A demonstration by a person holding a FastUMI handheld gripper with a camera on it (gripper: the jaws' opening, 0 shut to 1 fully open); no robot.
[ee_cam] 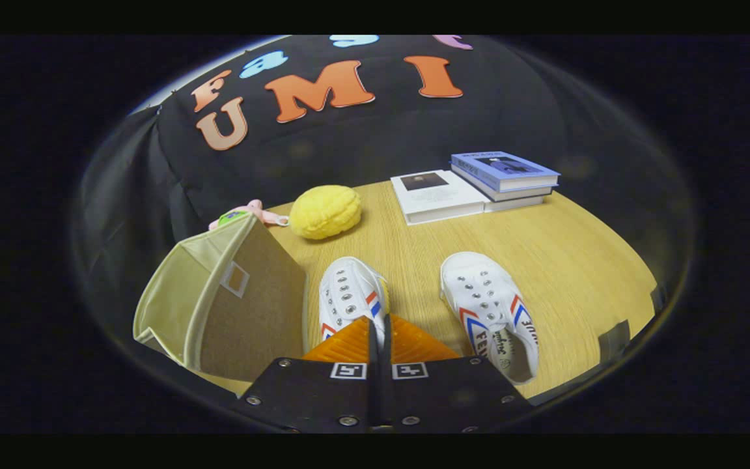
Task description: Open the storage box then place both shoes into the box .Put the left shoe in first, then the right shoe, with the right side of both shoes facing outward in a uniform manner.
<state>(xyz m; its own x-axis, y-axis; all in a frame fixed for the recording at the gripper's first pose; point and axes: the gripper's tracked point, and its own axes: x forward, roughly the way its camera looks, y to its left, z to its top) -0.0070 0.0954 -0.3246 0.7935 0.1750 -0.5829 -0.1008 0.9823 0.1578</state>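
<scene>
Gripper (379, 326) at lower centre of the frame: its 2 fingers are pressed together with only a thin seam between them, and nothing is held. The fingertips lie over the heel end of the left-hand shoe (349, 296), a white canvas sneaker with metal eyelets and red and blue stripes, toe pointing away; whether they touch it cannot be told. A 2nd matching white sneaker (492, 312) lies to the right, apart from the first, toe also pointing away, its opening and printed insole visible near the lower right.

Storage box (219, 306), beige fabric and collapsible, sits at lower left just beside the left-hand shoe, appearing tilted, with a small label window on the side facing the shoes. Whether its top is open cannot be told.

Beyond the box, a yellow sponge-like ball (325, 211) rests on the wooden table (577, 260), with a pink toy (251, 212) at its left. At upper right, 1 white book (437, 194) lies beside a stack of 2 books (504, 176).
</scene>
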